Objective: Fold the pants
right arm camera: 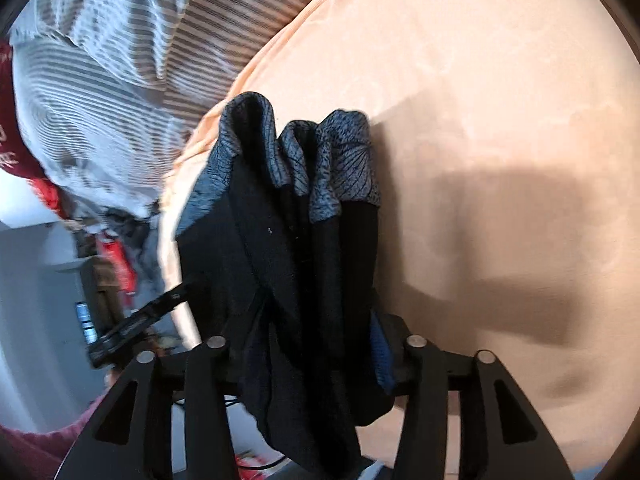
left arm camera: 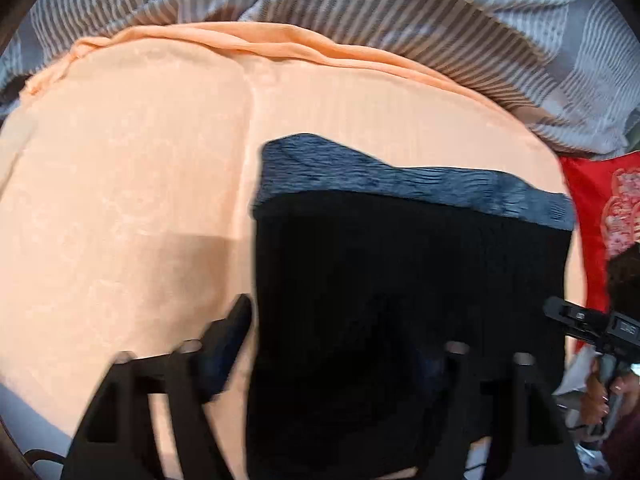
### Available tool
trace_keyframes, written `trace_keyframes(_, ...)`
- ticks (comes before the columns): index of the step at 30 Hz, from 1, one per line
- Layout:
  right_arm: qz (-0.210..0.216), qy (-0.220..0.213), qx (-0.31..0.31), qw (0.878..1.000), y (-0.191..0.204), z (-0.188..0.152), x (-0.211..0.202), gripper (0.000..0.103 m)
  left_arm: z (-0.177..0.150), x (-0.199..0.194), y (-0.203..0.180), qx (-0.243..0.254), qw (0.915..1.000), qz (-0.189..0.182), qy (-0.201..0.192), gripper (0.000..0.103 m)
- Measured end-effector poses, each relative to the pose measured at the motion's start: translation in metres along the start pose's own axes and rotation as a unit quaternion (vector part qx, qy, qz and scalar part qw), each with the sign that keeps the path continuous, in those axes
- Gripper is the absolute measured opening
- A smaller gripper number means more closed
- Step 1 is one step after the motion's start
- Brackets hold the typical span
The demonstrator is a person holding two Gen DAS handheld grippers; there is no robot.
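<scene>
The pants [left arm camera: 400,272] are black with a blue-grey patterned waistband [left arm camera: 400,184]. In the left wrist view they hang in front of my left gripper [left arm camera: 332,320], draped over its right finger; the left finger [left arm camera: 228,332] shows beside the cloth, so the jaws stand apart. In the right wrist view the pants [right arm camera: 288,248] are bunched in folds between the fingers of my right gripper [right arm camera: 312,344], which is shut on them, waistband [right arm camera: 344,160] pointing away. The right gripper also shows in the left wrist view [left arm camera: 580,320] at the right edge.
A peach sheet [left arm camera: 140,200] covers the bed under the pants. A grey striped blanket [left arm camera: 400,8] lies bunched along the far side. A red patterned pillow [left arm camera: 600,208] sits at the right. The person's hand [left arm camera: 600,396] holds the right gripper.
</scene>
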State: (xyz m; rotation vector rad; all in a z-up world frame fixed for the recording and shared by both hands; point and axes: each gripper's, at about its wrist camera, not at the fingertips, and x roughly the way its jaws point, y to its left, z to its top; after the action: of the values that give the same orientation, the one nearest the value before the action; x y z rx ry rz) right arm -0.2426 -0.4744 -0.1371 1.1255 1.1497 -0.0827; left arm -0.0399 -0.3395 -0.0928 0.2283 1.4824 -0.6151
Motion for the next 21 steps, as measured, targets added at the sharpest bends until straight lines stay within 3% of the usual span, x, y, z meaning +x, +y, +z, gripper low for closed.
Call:
trace_keyframes(4,-0.076,-0.023,-0.023,0.997,0.012,-0.008,-0.005,0.063,-0.004,-0.002,0.004,-0.013,0.9999,0.009,-0.004,0.087)
trace_keyframes(6,-0.136,-0.036,-0.045,0.989,0.024,-0.013,-0.010,0.067,-0.008,-0.007,0.003,-0.006,0.9995,0.028,-0.009,0.087)
trace_keyframes(9,-0.189,-0.043,-0.049,0.980,0.037,-0.018,-0.012,0.071,-0.015,-0.017,0.002,0.004,0.9985,0.054,-0.010,0.087)
trace_keyframes(14,-0.230,-0.041,-0.031,0.972,0.050,-0.035,-0.023,0.071,-0.044,-0.035,0.008,0.013,0.9970,0.074,0.017,0.087)
trace_keyframes(16,-0.237,-0.042,-0.032,0.970,0.057,-0.045,-0.028,0.078,-0.053,-0.041,0.003,0.020,0.9964,0.080,0.022,0.087)
trace_keyframes(19,-0.236,-0.045,-0.029,0.970,0.066,-0.064,-0.035,0.081,-0.068,-0.050,-0.004,0.041,0.9949,0.088,0.029,0.087)
trace_keyframes(21,-0.239,-0.042,-0.028,0.970,0.072,-0.078,-0.038,0.083,-0.076,-0.056,-0.009,0.055,0.9937,0.092,0.035,0.093)
